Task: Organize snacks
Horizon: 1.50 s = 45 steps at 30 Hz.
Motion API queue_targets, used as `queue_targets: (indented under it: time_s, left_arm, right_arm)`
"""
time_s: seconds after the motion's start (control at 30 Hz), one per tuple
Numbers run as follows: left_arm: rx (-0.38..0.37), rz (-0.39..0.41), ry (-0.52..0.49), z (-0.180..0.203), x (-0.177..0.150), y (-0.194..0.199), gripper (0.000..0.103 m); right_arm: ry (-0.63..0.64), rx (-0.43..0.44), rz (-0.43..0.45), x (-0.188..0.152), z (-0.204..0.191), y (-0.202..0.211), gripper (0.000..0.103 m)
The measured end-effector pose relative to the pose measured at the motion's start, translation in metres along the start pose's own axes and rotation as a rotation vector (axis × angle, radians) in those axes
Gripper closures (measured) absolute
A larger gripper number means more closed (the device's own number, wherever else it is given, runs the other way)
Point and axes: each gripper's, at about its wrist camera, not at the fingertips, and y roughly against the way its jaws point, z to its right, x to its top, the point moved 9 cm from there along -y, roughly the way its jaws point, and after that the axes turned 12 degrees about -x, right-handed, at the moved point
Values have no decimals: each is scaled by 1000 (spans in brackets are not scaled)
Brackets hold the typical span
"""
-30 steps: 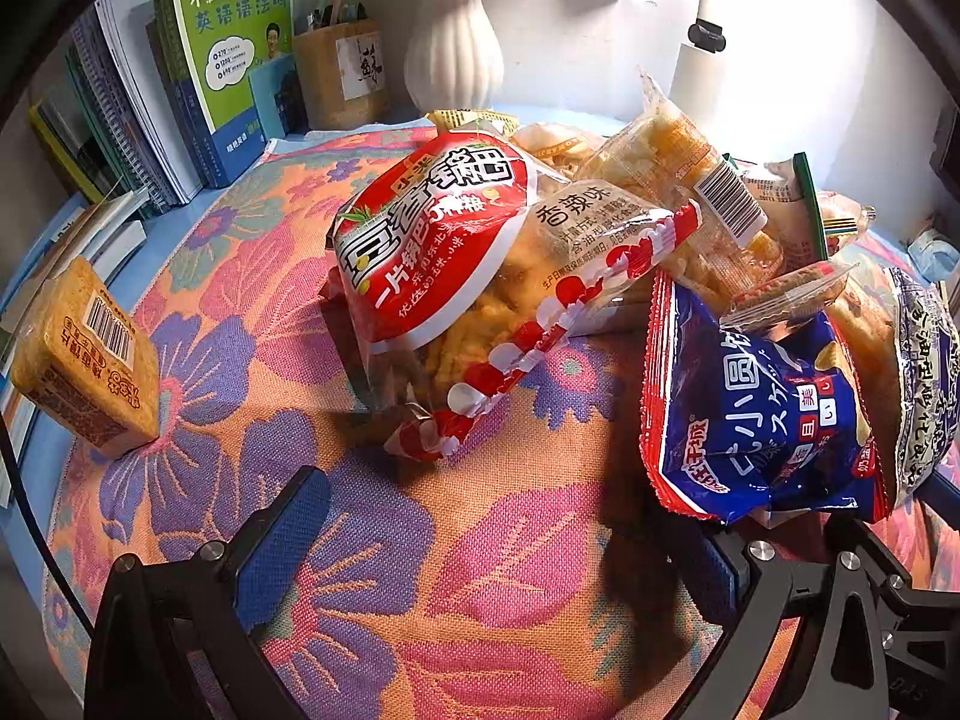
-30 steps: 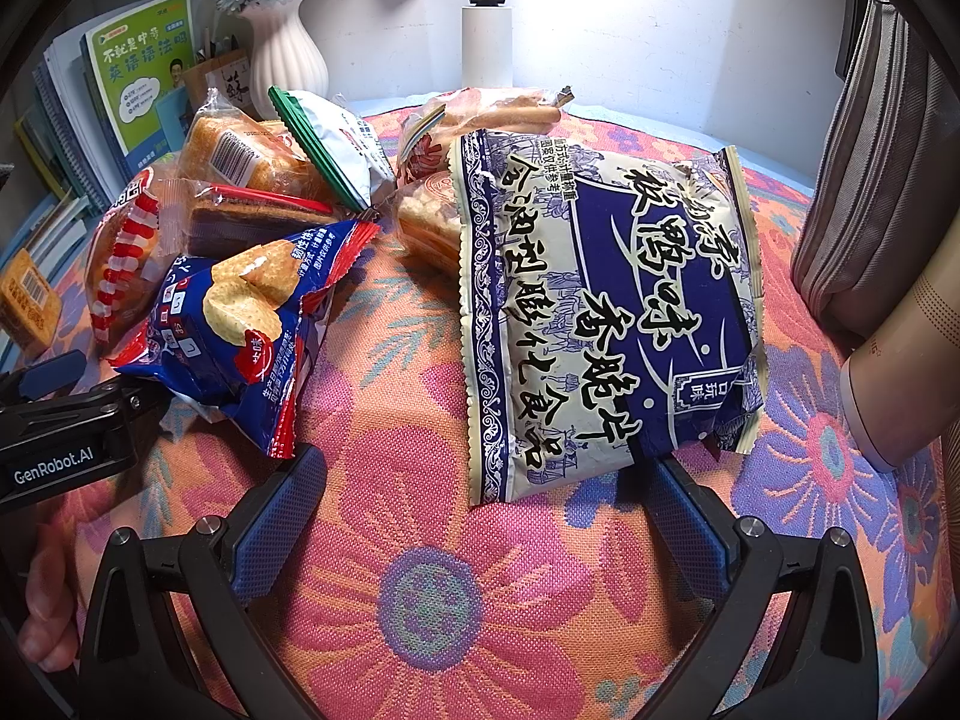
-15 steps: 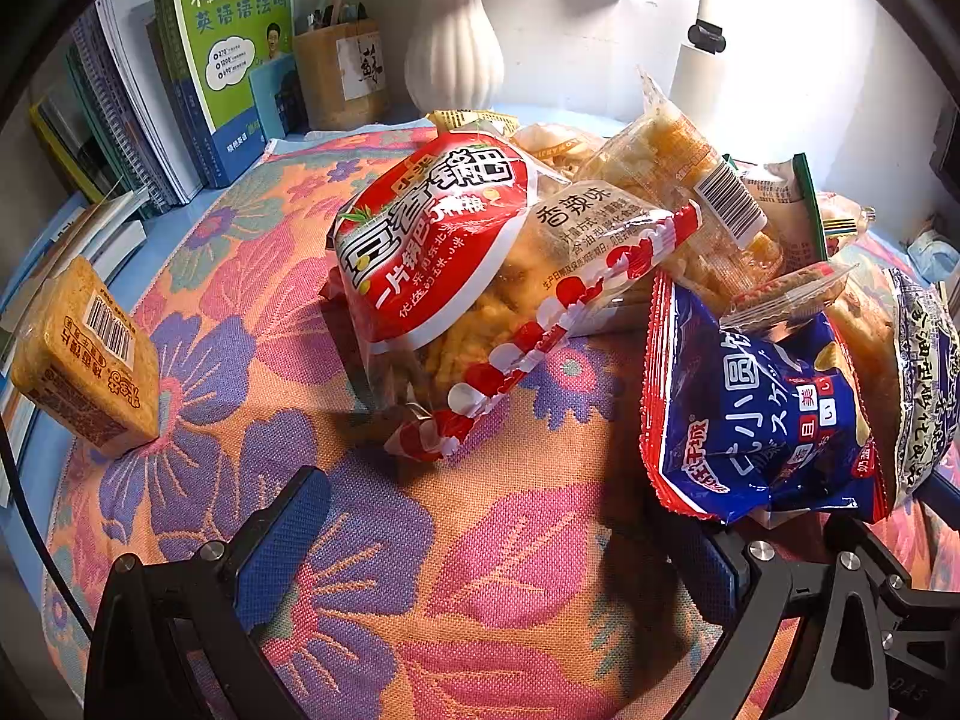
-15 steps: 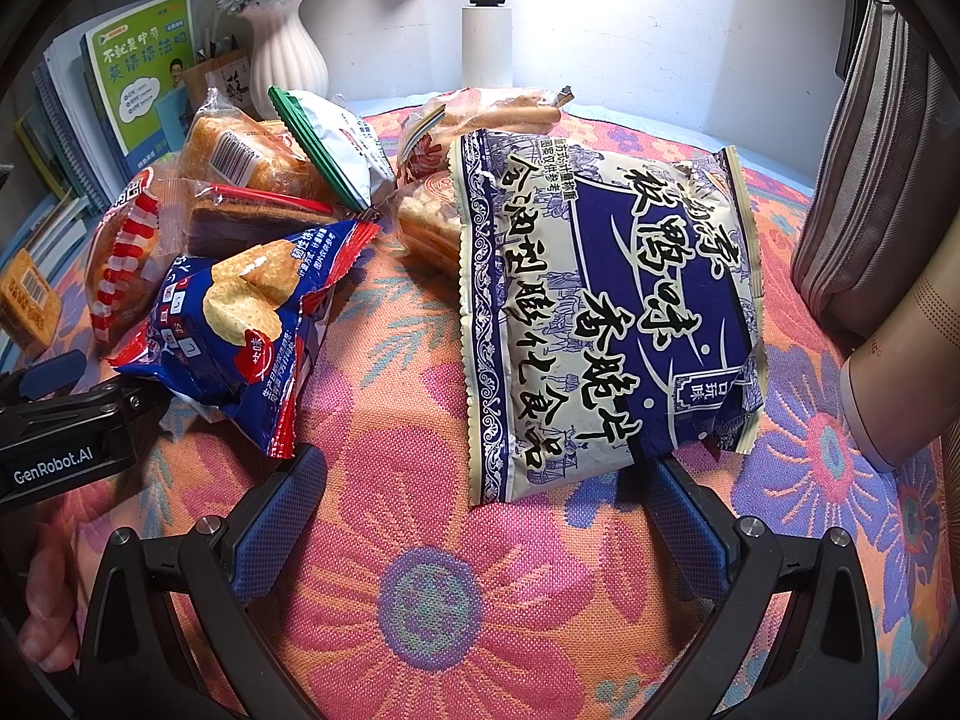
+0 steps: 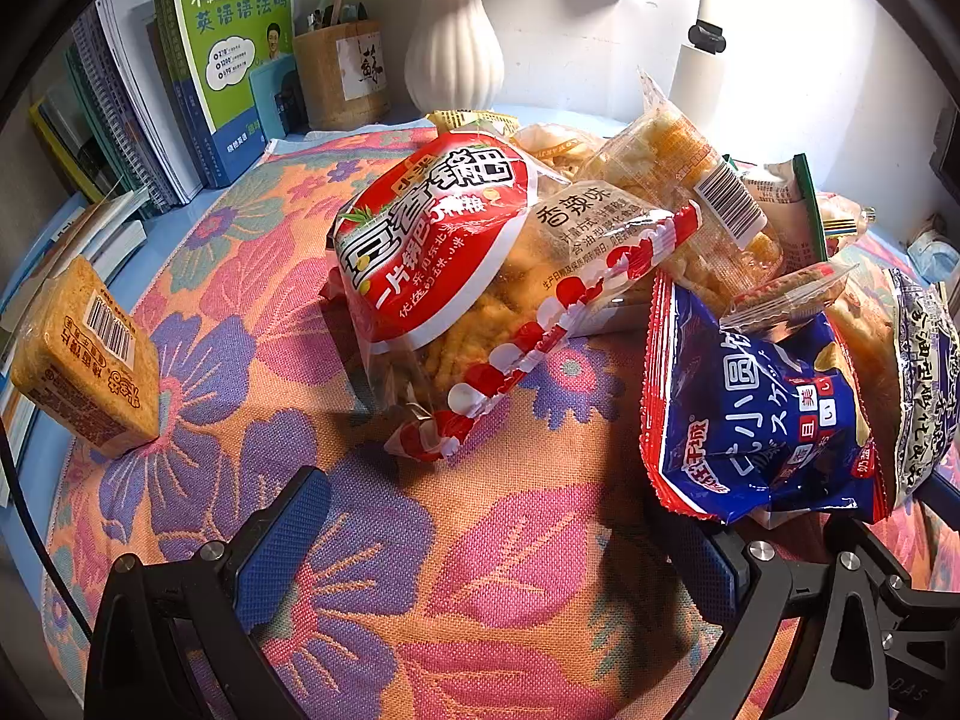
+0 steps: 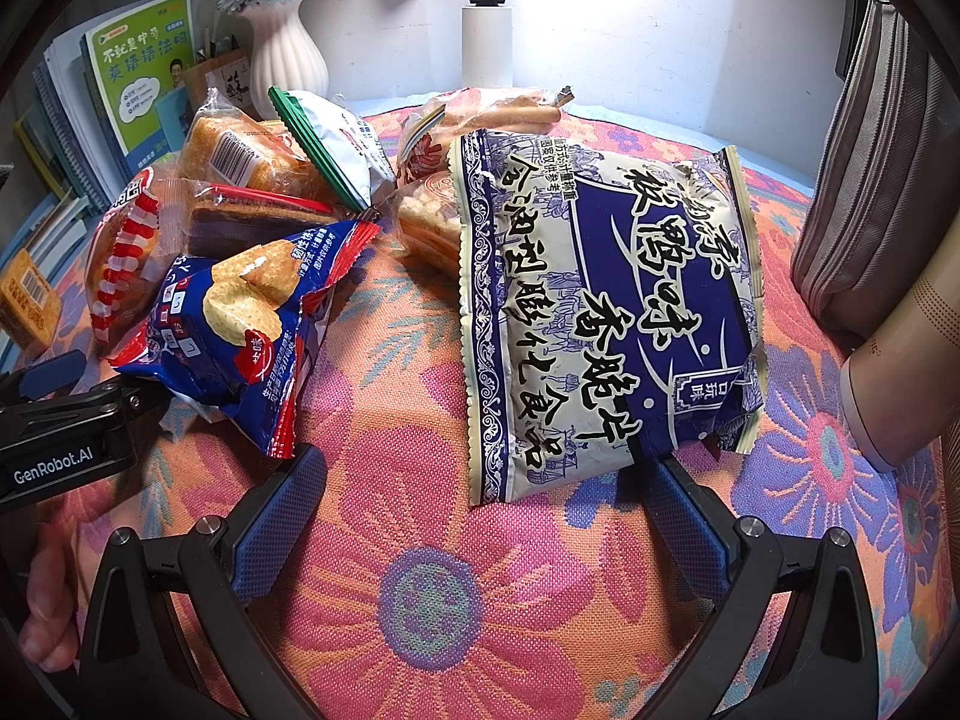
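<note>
A heap of snack bags lies on a flowered cloth (image 5: 480, 570). In the left wrist view a red and white bag (image 5: 480, 276) lies ahead, a blue rice-cracker bag (image 5: 762, 414) at right, clear packs of yellow snacks (image 5: 690, 198) behind. My left gripper (image 5: 492, 546) is open and empty, short of the red bag. In the right wrist view a large blue and white bag (image 6: 606, 312) lies ahead, the blue rice-cracker bag (image 6: 240, 324) at left. My right gripper (image 6: 480, 516) is open and empty; its right finger lies under the large bag's near corner.
A yellow boxed snack (image 5: 84, 360) stands apart at the left. Books (image 5: 228, 60), a pen holder (image 5: 342, 72) and a white vase (image 5: 456, 42) line the back. A grey pouch (image 6: 870, 192) and a beige cylinder (image 6: 900, 360) sit at the right.
</note>
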Motion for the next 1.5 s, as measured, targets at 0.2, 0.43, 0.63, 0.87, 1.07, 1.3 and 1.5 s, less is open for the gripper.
queue_targets:
  time_s: [0.2, 0.43, 0.63, 0.87, 1.07, 1.3, 1.5]
  left_arm:
    - [0, 0, 0, 0, 0, 0, 0]
    - [1, -6, 1, 1, 0, 0, 0]
    - [-14, -28, 1, 1, -7, 5, 0]
    - [-14, 13, -27, 7, -31, 24, 0]
    - [-81, 177, 14, 1, -42, 65, 0]
    - [-61, 370, 42, -27, -19, 116, 0]
    - [-87, 375, -2, -22, 8, 88, 0]
  right_arm:
    - [0, 0, 0, 0, 0, 0, 0]
    - [-2, -3, -1, 0, 0, 0, 0]
    - [101, 63, -83, -20, 1, 13, 0]
    - [160, 147, -36, -45, 8, 33, 0]
    - [141, 175, 149, -43, 23, 71, 0]
    - [96, 202, 423, 7, 34, 112, 0]
    - [95, 225, 363, 17, 11, 76, 0]
